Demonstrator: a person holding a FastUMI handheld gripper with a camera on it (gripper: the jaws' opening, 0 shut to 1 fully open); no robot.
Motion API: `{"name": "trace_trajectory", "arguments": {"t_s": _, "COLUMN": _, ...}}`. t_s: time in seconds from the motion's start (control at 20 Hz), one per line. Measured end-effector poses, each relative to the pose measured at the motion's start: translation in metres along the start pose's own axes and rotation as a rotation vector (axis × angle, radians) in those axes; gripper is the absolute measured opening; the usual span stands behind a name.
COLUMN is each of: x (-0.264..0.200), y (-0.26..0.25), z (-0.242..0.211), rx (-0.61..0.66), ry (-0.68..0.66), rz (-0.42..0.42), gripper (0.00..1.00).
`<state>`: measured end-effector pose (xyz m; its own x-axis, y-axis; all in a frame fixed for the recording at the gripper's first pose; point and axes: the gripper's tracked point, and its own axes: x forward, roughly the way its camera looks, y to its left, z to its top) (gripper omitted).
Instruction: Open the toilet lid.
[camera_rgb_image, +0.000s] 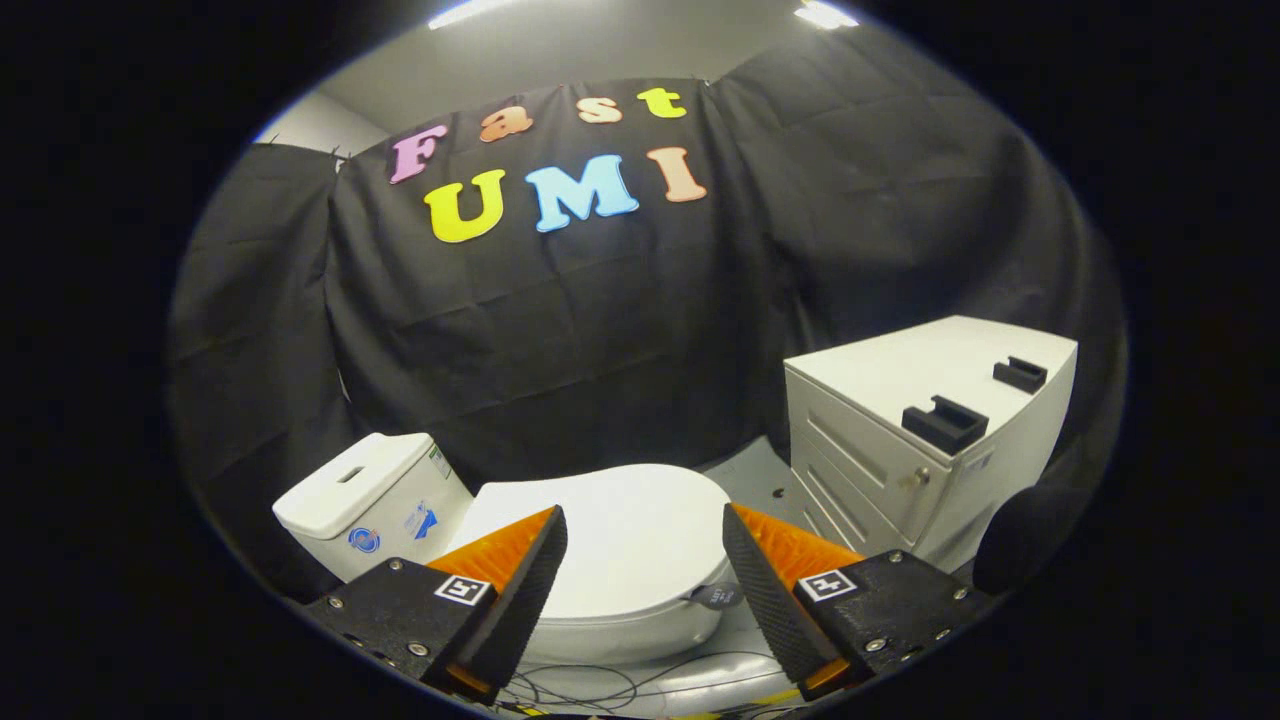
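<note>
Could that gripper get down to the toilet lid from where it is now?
Probably yes. The gripper is open, and the closed toilet lid lies just ahead between its fingers with nothing in front of it; the cabinet stands off to one side.

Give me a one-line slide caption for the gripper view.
Open hand-held gripper poised above the closed white oval toilet lid, white cistern behind it, white metal drawer cabinet alongside.

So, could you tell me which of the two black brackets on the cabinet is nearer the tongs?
The larger-looking bracket at the cabinet's front edge; the other sits farther back.
</note>
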<state>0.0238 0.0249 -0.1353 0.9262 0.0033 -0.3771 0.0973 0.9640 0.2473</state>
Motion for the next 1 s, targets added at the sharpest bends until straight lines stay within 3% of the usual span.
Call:
{"name": "trace_trajectory", "arguments": {"t_s": 0.5, "x": 0.029, "y": -0.04, "z": -0.077, "rx": 0.126, "ry": 0.227, "rz": -0.107, "gripper": 0.96}}
{"name": "trace_trajectory", "arguments": {"t_s": 0.8, "x": 0.052, "y": -0.054, "z": -0.121, "rx": 0.297, "ry": 0.281, "rz": -0.165, "gripper": 0.95}}
{"name": "trace_trajectory", "arguments": {"t_s": 1.0, "x": 0.061, "y": -0.07, "z": -0.147, "rx": 0.335, "ry": 0.312, "rz": -0.205, "gripper": 0.94}}
